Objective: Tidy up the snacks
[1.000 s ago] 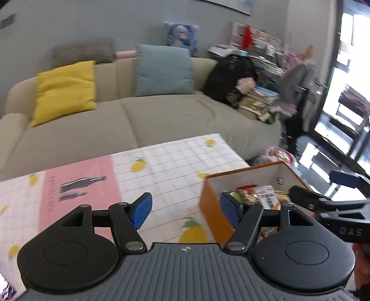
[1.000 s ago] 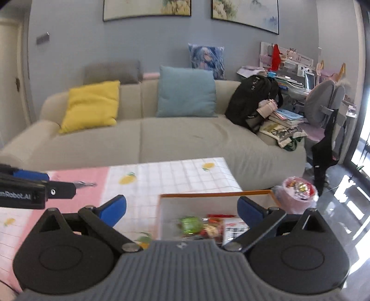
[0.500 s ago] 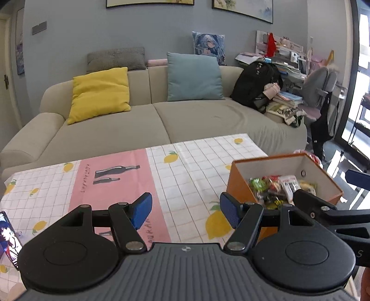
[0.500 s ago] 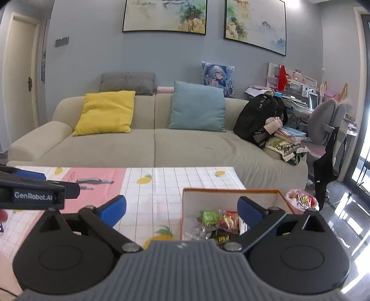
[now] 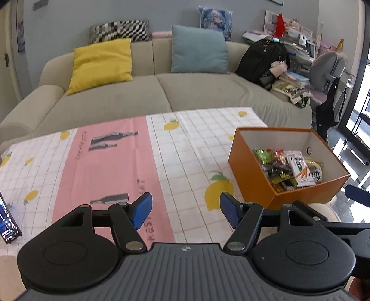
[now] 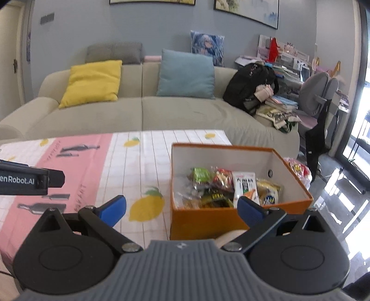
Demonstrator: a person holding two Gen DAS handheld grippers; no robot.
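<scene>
Two grippers hang over a table (image 5: pixel 185 148) with a lemon-print cloth. Left gripper (image 5: pixel 186 209): jaws spread, nothing between them, above the pink stripe (image 5: pixel 104 162). Right gripper (image 6: pixel 181 208): jaws spread, empty, at the near wall of the orange box (image 6: pixel 196 222). The box sits at the table's right end; the snacks (image 6: pixel 226 187) lie piled inside it. Sofa (image 6: pixel 138 111) beyond, on the far side.

Blue-grey wall (image 6: pixel 138 27) straight ahead, 2 framed pictures (image 6: pixel 246 10) on it. Beige sofa (image 6: pixel 143 111) ahead, carrying yellow cushion (image 6: pixel 92 82), teal cushion (image 6: pixel 186 74), black backpack (image 6: pixel 248 86). Cluttered desk (image 6: pixel 284 62) and grey chair (image 6: pixel 318 92) ahead-right. Bright glass door (image 6: pixel 360 129) far right, glossy dark floor (image 6: pixel 340 185) reflecting daylight.
</scene>
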